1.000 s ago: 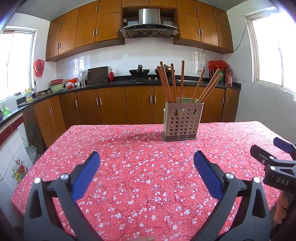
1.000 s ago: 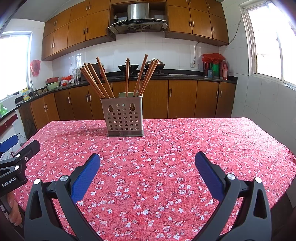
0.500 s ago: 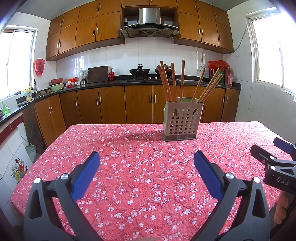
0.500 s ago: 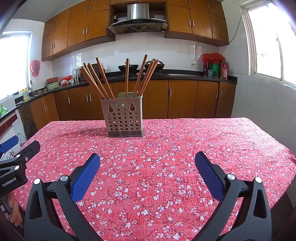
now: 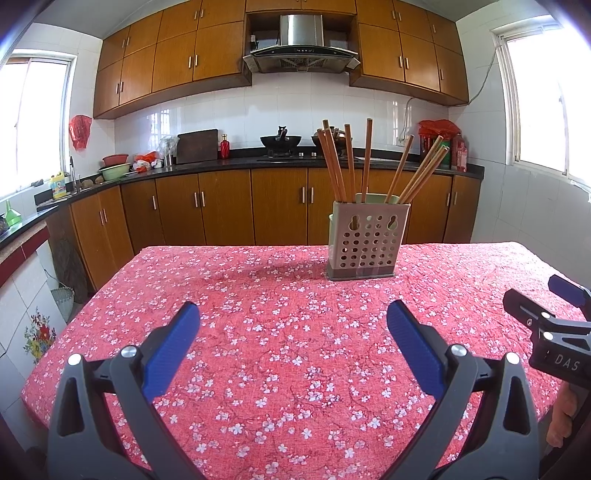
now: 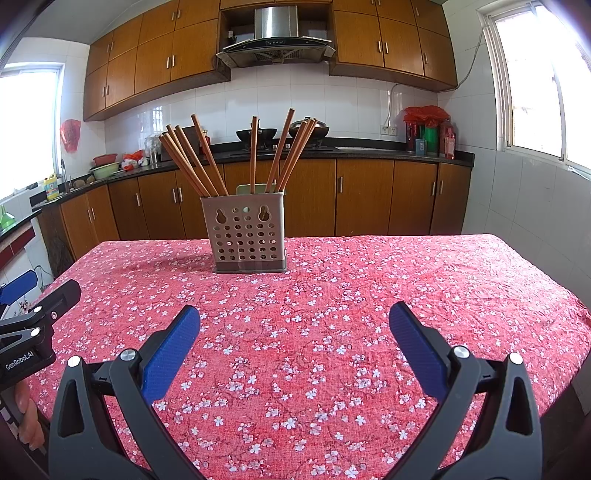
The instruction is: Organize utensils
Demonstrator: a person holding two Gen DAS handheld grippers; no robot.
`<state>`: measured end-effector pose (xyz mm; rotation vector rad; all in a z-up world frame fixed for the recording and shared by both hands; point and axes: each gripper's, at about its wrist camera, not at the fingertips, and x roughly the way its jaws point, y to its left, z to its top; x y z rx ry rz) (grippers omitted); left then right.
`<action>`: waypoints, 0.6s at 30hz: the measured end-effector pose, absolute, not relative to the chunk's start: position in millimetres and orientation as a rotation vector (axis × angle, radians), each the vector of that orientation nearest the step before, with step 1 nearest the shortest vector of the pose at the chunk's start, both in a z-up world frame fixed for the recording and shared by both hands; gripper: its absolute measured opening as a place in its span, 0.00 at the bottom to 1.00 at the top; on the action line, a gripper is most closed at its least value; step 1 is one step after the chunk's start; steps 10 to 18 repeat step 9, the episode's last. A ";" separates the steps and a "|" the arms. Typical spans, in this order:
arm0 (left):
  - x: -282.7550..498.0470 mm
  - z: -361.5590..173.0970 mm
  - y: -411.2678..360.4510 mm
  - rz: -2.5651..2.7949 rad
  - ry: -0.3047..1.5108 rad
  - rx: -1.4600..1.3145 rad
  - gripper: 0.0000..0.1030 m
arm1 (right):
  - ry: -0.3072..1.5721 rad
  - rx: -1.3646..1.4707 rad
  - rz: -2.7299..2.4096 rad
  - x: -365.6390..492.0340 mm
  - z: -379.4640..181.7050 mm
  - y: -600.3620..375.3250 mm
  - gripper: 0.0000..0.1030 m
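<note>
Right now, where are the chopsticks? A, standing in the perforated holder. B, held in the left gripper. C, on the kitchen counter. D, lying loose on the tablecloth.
A: the chopsticks stand fanned out in the perforated holder on the tablecloth; the left gripper and right gripper are open and empty.

One perforated holder [image 6: 248, 233] stands on the table, with eight wooden chopsticks [image 6: 253, 155] in it.

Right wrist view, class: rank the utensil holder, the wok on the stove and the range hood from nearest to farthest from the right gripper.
1. The utensil holder, on the table, ahead and slightly left of the right gripper.
2. The wok, on the stove at the far counter, behind the holder.
3. The range hood, high on the back wall above the wok.
</note>
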<state>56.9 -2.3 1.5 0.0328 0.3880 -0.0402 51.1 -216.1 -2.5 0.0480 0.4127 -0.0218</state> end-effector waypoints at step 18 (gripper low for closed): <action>58.6 3.1 -2.0 -0.039 0.394 0.029 0.96 | 0.411 0.052 -0.025 50.7 -1.0 -214.9 0.98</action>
